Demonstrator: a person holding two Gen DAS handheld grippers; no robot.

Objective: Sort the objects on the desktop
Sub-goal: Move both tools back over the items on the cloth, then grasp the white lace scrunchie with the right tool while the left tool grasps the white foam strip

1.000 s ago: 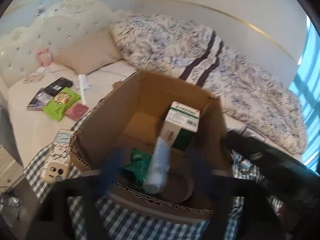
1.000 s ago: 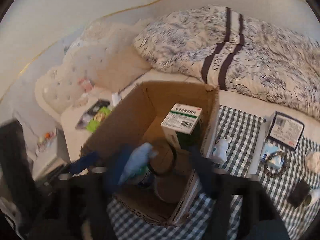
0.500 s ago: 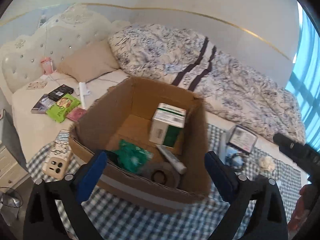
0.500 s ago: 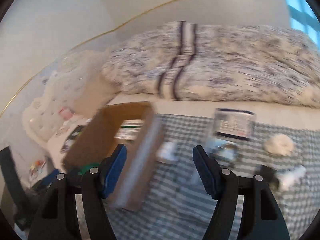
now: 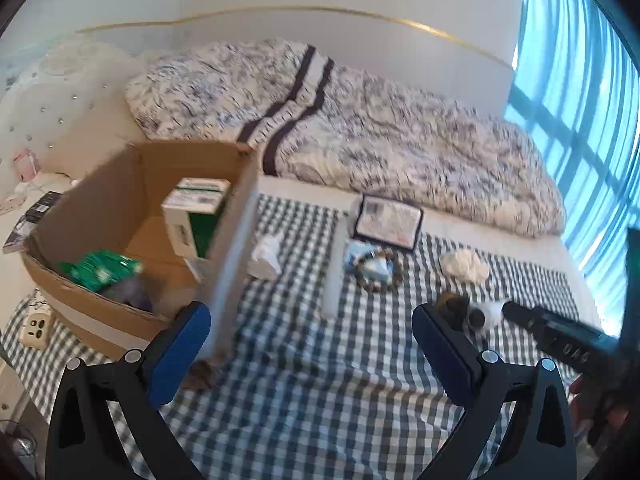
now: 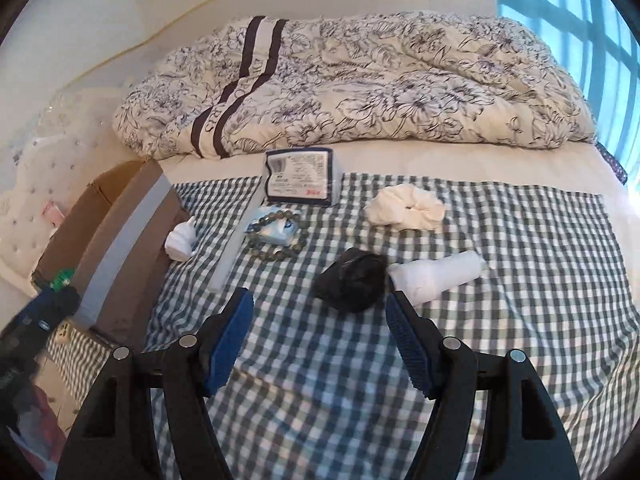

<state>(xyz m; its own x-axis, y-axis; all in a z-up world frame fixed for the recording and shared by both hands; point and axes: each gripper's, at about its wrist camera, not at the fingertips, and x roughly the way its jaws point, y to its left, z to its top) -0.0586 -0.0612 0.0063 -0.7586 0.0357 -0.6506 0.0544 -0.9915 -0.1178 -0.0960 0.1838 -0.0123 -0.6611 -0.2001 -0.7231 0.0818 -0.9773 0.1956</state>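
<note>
Right gripper swung off brown cardboard box, fingers spread, empty, now facing crumpled black bag; left gripper spread too. Next pick.

Both wrist views look down across the checked cloth toward the far duvet, sharing its middle
</note>
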